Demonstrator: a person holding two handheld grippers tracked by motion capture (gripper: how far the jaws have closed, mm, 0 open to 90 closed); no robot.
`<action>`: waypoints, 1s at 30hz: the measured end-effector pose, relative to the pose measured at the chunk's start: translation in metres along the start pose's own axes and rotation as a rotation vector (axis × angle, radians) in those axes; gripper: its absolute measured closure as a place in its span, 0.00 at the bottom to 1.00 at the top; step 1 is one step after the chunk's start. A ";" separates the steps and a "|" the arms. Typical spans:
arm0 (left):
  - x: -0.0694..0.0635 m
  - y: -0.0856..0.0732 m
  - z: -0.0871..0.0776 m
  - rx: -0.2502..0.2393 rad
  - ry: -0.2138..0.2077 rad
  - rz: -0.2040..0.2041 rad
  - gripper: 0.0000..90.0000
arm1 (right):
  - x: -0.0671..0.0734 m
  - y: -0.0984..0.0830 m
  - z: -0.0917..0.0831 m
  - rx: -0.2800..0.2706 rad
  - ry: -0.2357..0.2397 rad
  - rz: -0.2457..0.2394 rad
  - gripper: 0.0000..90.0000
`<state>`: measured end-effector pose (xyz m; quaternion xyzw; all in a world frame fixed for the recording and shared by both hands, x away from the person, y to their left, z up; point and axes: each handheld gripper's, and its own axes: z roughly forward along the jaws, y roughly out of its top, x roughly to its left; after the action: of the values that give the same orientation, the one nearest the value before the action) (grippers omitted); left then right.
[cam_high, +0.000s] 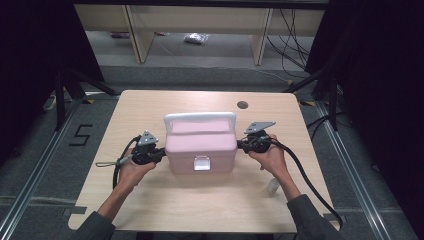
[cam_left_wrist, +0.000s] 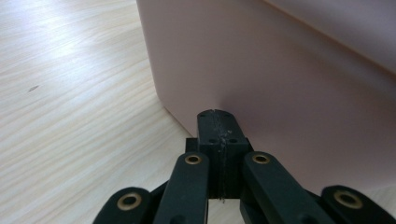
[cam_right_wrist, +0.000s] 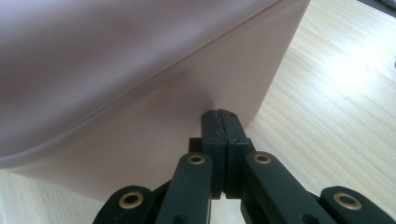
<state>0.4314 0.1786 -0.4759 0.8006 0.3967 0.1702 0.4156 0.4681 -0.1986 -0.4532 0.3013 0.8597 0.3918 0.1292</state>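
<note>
I have the pink rectangular plastic box with a white handle and front latch (cam_high: 200, 145) at the middle of the pale wooden desk (cam_high: 150, 200), its long axis running nine to three o'clock. My left hand-held gripper (cam_high: 161, 154), jaws pressed together and empty, touches its nine o'clock end wall; my right hand-held gripper (cam_high: 241, 145), likewise closed on nothing, meets the three o'clock end. Both sit equally near, so I judge any squeeze or lift must push inward.
</note>
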 end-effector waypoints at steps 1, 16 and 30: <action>0.000 0.000 0.000 0.000 0.000 0.000 1.00 | 0.000 0.000 0.000 0.000 0.000 0.000 1.00; -0.022 0.021 0.026 0.015 -0.008 0.061 1.00 | -0.019 -0.017 -0.024 0.012 -0.040 0.033 1.00; -0.025 0.026 0.033 0.011 -0.020 0.058 1.00 | -0.026 -0.023 -0.027 0.019 -0.055 0.025 1.00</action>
<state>0.4491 0.1327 -0.4733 0.8158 0.3700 0.1717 0.4099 0.4665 -0.2426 -0.4535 0.3239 0.8556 0.3769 0.1448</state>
